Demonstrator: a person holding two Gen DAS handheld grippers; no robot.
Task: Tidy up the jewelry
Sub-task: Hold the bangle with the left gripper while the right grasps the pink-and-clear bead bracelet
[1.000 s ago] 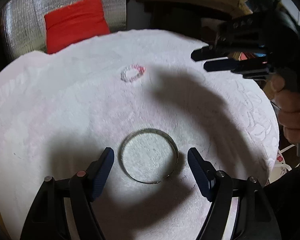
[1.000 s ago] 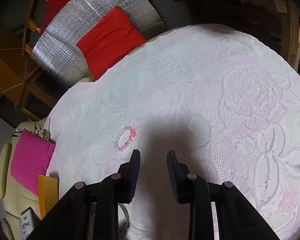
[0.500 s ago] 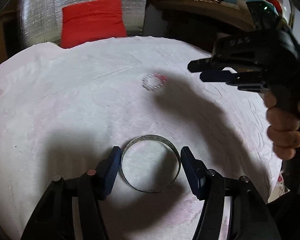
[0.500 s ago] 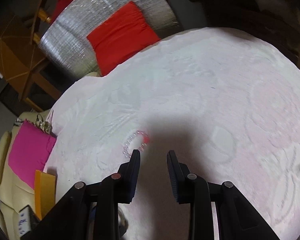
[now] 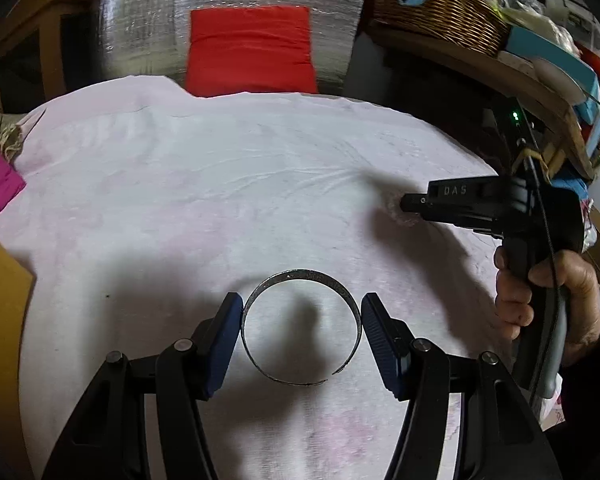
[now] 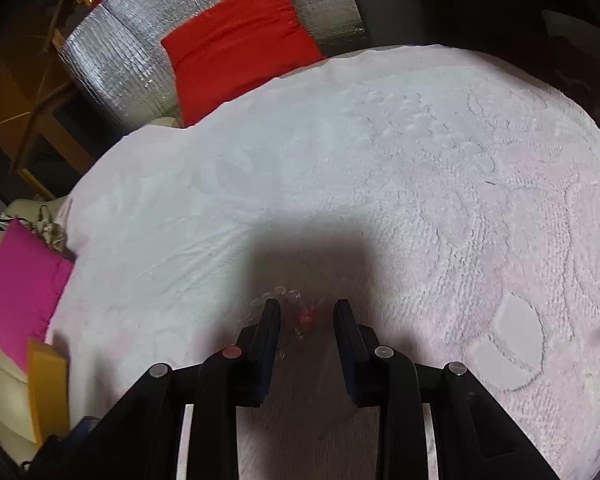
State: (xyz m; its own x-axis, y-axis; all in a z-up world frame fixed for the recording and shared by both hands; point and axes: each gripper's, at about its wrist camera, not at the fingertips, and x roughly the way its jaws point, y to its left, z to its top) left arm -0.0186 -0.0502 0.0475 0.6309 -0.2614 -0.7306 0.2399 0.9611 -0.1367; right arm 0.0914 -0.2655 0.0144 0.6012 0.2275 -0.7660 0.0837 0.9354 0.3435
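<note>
Left gripper (image 5: 302,320): 2 pads clamped on metal bangle (image 5: 300,326), lower centre. Right gripper (image 6: 306,314): jaws apart astride beaded bracelet (image 6: 296,312), lower centre on pink cloth (image 6: 420,200). Advice: close slowly, centred on beads.

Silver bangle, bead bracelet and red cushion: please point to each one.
Silver bangle (image 5: 300,276): left wrist view, top of its band.
Bead bracelet (image 6: 306,316): right wrist view, red bead.
Red cushion (image 5: 252,48): left wrist view, centre.

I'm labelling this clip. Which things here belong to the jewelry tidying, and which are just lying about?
Job:
metal bangle, held between the left gripper jaws
beaded bracelet, between the open right gripper jaws

Lying about:
red cushion
wicker basket
pink cushion
</note>
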